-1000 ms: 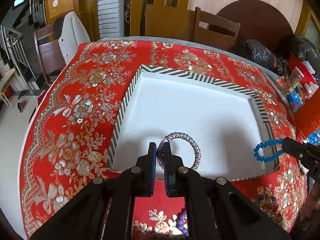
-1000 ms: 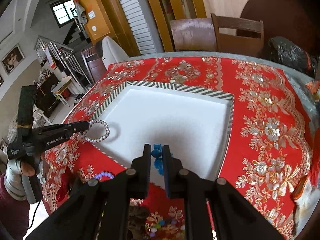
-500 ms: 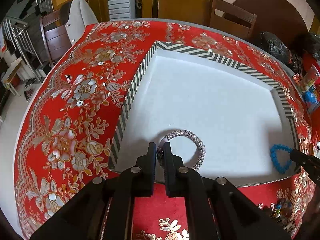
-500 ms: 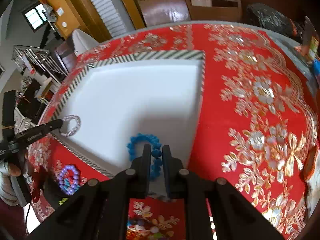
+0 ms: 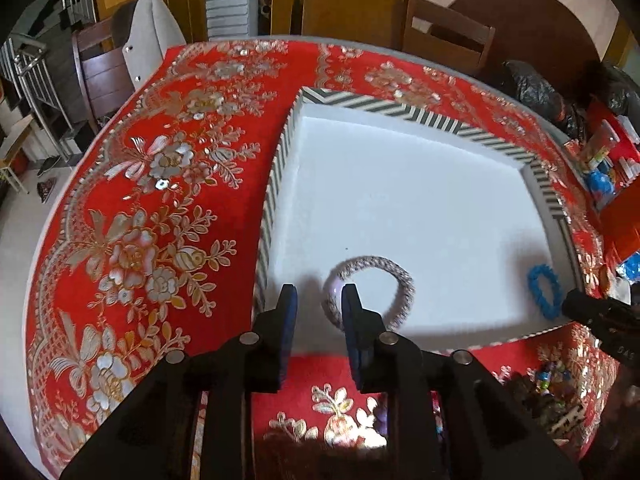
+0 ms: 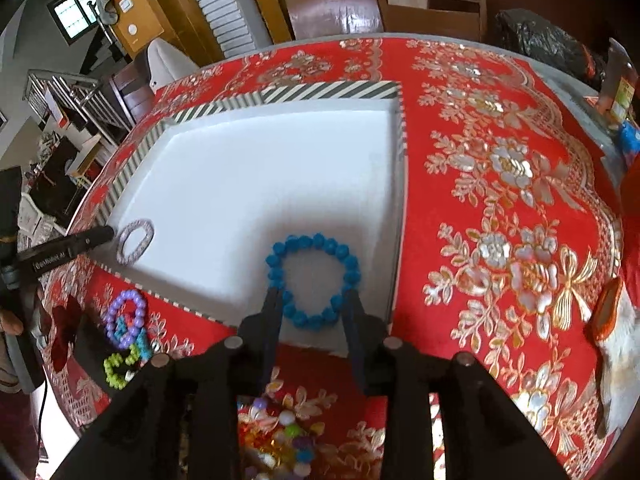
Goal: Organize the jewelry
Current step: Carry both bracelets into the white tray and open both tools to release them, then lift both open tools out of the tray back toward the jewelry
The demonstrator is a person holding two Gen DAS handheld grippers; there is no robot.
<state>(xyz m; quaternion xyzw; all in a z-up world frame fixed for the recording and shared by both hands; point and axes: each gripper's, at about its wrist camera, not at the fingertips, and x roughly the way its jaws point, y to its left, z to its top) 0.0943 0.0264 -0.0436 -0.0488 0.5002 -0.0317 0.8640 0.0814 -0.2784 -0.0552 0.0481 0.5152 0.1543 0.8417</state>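
Observation:
A white tray with a striped rim [image 5: 332,98] [image 6: 320,90] sits on the red floral tablecloth. A silver beaded bracelet [image 5: 394,274] lies flat in the tray's near left corner; it also shows in the right wrist view [image 6: 135,240]. My left gripper [image 5: 318,310] is open, its right finger just over the bracelet's near edge. A blue beaded bracelet [image 6: 312,280] lies flat in the tray's near right part, and shows in the left wrist view [image 5: 542,290]. My right gripper [image 6: 312,312] is open, its fingers straddling the blue bracelet's near side.
Purple, blue and green bead bracelets [image 6: 126,330] lie on the cloth in front of the tray. A pile of mixed loose beads [image 6: 280,436] lies under my right gripper. Black bags [image 5: 536,92] and wooden chairs [image 6: 428,0] stand at the table's far side.
Both grippers opened and let go of their bracelets. The silver and blue bracelets now lie flat in the tray. Both grippers drew back slightly.

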